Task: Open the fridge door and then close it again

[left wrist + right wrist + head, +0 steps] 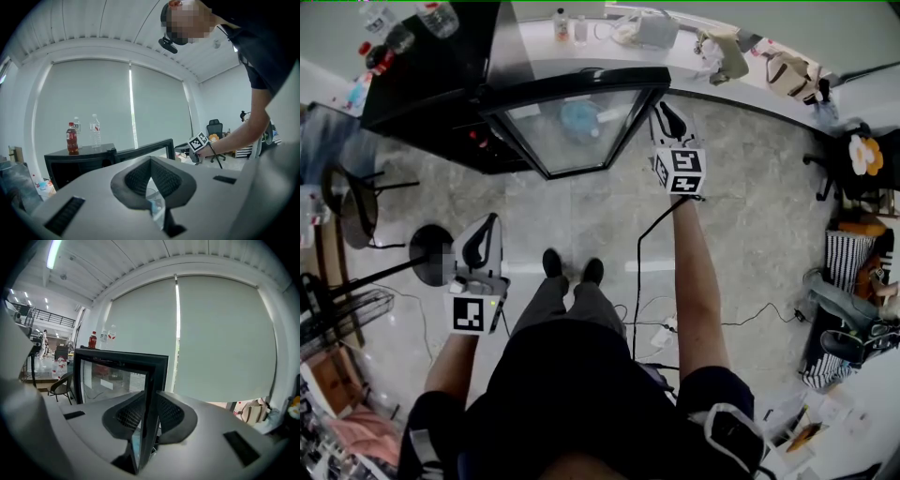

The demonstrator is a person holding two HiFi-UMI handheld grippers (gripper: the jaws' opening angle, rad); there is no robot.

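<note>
Fridge (431,84) black, low, standing on floor (750,216) ahead of person. Glass door (572,131) swung open, free edge toward person's right. Right gripper (668,120) at that edge; fingers (171,413) clamped on door frame, one each side. Left gripper (485,236) held back at person's left, well apart from fridge; fingers (136,180) together, nothing between. Bottles (71,138) upright on fridge top.

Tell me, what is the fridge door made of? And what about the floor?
The fridge door looks like clear glass, because you can see things through it. Its frame is glossy black, maybe plastic or painted metal. The floor looks like smooth grey stone tile, with faint joint lines and a slight sheen.
</note>
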